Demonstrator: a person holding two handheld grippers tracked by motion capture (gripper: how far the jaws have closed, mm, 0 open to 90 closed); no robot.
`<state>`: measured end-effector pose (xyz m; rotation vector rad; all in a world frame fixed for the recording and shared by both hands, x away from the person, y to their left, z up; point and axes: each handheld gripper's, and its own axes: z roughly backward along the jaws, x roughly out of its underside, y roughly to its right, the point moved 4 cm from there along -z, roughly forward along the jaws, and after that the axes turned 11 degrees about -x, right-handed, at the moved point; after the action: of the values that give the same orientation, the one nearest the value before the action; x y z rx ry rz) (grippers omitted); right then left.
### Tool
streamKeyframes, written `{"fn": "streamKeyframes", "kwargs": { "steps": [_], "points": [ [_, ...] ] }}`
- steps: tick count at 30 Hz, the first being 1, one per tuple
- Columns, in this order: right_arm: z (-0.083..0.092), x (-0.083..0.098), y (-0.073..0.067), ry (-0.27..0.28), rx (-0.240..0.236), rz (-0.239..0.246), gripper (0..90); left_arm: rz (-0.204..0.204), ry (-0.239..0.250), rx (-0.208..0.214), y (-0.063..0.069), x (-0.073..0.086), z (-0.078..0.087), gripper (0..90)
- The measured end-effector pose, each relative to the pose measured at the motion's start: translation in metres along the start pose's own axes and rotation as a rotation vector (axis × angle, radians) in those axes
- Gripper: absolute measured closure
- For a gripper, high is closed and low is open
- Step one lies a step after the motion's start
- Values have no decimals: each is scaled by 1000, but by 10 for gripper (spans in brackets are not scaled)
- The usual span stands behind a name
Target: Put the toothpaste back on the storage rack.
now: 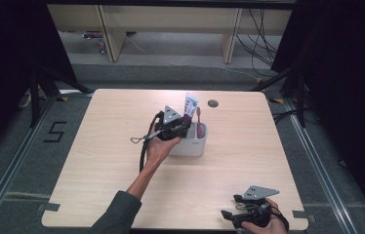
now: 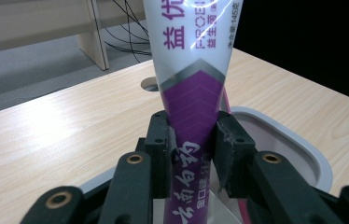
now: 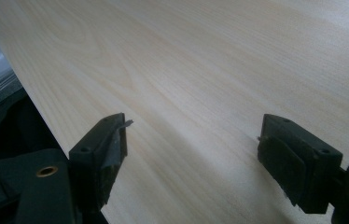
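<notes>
A white and purple toothpaste tube [image 1: 190, 105] stands upright over a white holder cup [image 1: 192, 145] near the table's middle. My left gripper [image 1: 184, 124] is shut on the tube's purple lower part, and the tube [image 2: 192, 88] rises between both jaws above the cup's rim [image 2: 303, 147]. A pink toothbrush [image 1: 198, 120] stands in the cup beside the tube. My right gripper [image 1: 230, 206] rests low at the table's front right corner, open with nothing between its jaws; in the right gripper view the gripper [image 3: 191, 144] hangs over bare wood.
The light wooden table [image 1: 122, 161] has a round cable hole [image 1: 213, 103] at its back edge. Black curtains flank both sides. Shelving legs and loose cables lie on the floor beyond the table. The table's left edge [image 3: 18, 88] runs close by the right gripper.
</notes>
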<state>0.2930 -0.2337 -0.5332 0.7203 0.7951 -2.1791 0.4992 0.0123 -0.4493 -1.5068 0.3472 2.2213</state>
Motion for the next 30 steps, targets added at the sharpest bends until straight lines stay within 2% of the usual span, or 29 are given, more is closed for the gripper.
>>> {"fn": "streamKeyframes", "kwargs": {
  "steps": [5,10,12,19,21,23,30],
  "points": [
    [0,0,0,-1,-2,3,245,-10,-25,-13,-3,7,1,613],
    [0,0,0,-4,-2,0,245,37,52,-32,-6,-6,13,489],
    [0,1,1,-3,2,0,244,40,58,-36,-7,-11,18,452],
    [-1,1,0,-1,-11,-4,244,41,56,-35,-11,-17,27,419],
    [-1,1,0,3,-13,-7,244,31,51,-33,-11,-17,28,410],
    [-1,1,1,-3,5,-1,244,30,54,-33,-12,-18,30,405],
    [0,1,1,-4,5,0,244,27,48,-14,-13,-19,38,393]
  ]
}}
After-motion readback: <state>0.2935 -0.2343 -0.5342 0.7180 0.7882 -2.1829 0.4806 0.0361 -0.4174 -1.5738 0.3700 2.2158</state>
